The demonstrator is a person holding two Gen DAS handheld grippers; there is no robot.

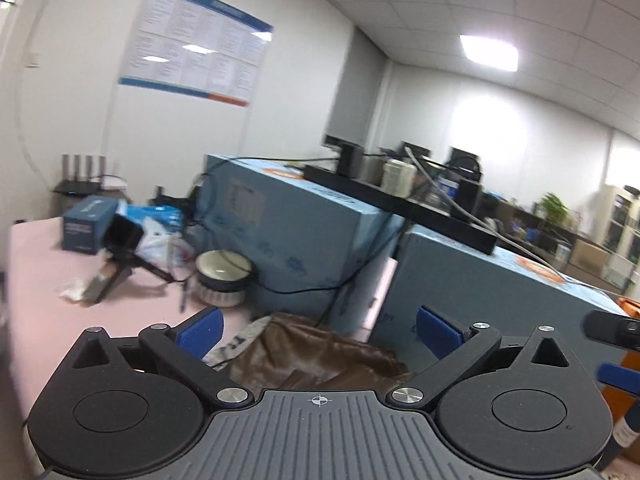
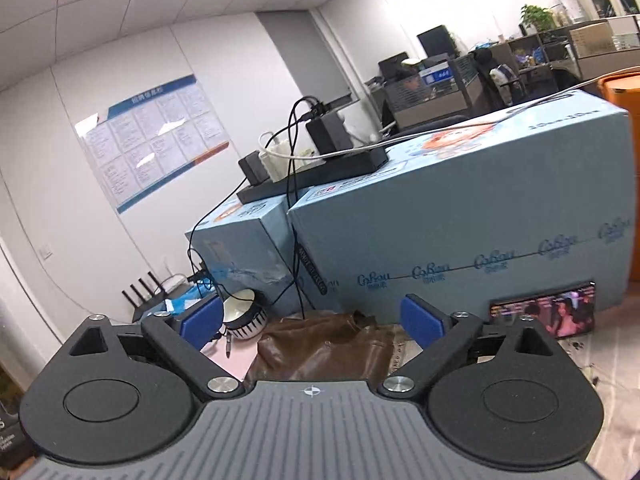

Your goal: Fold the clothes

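A brown leather-like garment (image 1: 316, 356) lies crumpled on the pink table (image 1: 44, 312), just below and ahead of my left gripper (image 1: 320, 330). The left gripper is open, blue pads wide apart, holding nothing. In the right wrist view the same brown garment (image 2: 324, 350) lies ahead of my right gripper (image 2: 314, 320), which is also open and empty, above the cloth. A patterned light fabric (image 1: 244, 336) shows beside the brown garment. The other gripper's tip (image 1: 612, 328) shows at the right edge of the left wrist view.
Two large light-blue cardboard boxes (image 2: 460, 216) stand right behind the garment, with a black power strip (image 2: 316, 172) and cables on top. A bowl (image 2: 244, 316), a phone with a lit screen (image 2: 544, 312), a small camera on a tripod (image 1: 120, 248), a blue box (image 1: 84, 220).
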